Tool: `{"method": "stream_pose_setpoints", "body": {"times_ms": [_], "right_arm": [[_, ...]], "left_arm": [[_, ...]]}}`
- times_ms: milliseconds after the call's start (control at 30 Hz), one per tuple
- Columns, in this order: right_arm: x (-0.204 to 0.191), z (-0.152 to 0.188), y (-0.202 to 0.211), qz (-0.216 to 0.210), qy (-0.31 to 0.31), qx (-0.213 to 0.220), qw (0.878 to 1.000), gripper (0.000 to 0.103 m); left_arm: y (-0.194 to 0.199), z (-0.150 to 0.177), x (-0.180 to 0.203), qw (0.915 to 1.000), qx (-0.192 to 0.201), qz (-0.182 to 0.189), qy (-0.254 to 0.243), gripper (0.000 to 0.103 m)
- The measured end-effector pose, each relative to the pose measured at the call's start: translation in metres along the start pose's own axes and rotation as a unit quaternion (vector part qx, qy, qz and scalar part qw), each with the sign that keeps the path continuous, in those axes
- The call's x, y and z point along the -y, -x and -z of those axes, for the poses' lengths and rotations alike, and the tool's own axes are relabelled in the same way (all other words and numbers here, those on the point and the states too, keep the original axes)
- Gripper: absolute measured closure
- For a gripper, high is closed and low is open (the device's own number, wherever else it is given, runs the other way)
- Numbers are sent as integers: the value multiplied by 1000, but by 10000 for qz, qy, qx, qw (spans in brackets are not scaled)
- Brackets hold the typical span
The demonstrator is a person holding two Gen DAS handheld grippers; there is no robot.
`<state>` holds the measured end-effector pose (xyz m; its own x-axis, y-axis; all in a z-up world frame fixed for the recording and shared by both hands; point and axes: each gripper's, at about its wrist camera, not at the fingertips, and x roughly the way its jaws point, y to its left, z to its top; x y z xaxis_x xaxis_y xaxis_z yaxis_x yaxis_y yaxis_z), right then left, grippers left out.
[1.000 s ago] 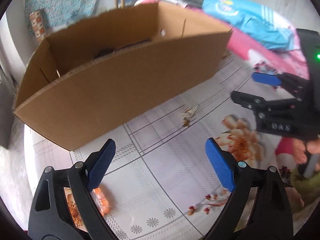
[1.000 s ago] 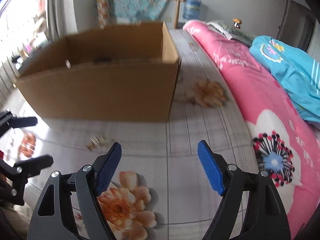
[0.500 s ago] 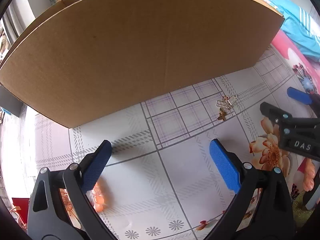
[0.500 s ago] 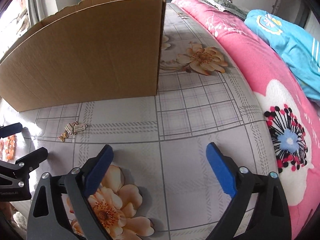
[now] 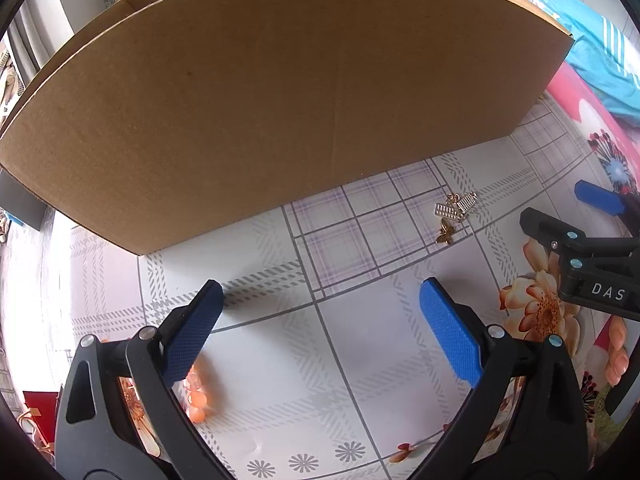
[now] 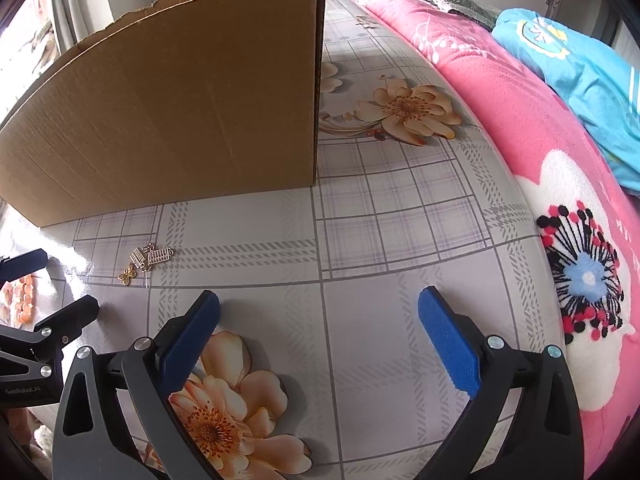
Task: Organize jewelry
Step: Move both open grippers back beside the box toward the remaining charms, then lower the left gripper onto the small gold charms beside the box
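A small heap of gold charms point(image 5: 454, 214) with a butterfly piece lies on the checked tablecloth just in front of a big cardboard box point(image 5: 260, 92); the right wrist view shows the charms point(image 6: 146, 262) at its left. A string of orange beads point(image 5: 196, 392) lies under the left finger of my left gripper point(image 5: 320, 332); the beads point(image 6: 22, 300) also show at the far left. Both the left gripper and my right gripper point(image 6: 320, 334) stand open and empty, above the cloth. The charms lie between the two grippers.
The tall cardboard box point(image 6: 168, 112) blocks the far side of the table. A pink floral blanket point(image 6: 560, 208) and a blue pillow point(image 6: 580, 68) lie along the right. The cloth point(image 6: 400, 208) has printed flowers.
Both grippers have dropped closer to the cloth and tipped downward, so the box now fills the top of the views. Their jaws have spread a little wider.
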<state>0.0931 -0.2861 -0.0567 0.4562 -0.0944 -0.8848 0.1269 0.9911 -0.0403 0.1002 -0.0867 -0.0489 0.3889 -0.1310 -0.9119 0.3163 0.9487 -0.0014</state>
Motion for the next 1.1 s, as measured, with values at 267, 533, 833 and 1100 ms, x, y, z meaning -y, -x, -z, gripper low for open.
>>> {"method": "stream_pose_setpoints", "body": {"times_ms": [267, 533, 833, 1100], "right_arm": [[2, -3, 0, 4, 0, -2, 10000, 6], [2, -2, 0, 1, -14, -4, 10000, 6], [-2, 3, 1, 19, -31, 15, 10000, 6], [-1, 3, 2, 29, -43, 26, 10000, 6]], "left_arm": [[-3, -4, 3, 10000, 8, -4, 15, 8], [-3, -4, 4, 10000, 6, -2, 11, 8], [-3, -5, 5, 10000, 8, -3, 13, 7], [-4, -9, 7, 10000, 24, -8, 20, 7]]}}
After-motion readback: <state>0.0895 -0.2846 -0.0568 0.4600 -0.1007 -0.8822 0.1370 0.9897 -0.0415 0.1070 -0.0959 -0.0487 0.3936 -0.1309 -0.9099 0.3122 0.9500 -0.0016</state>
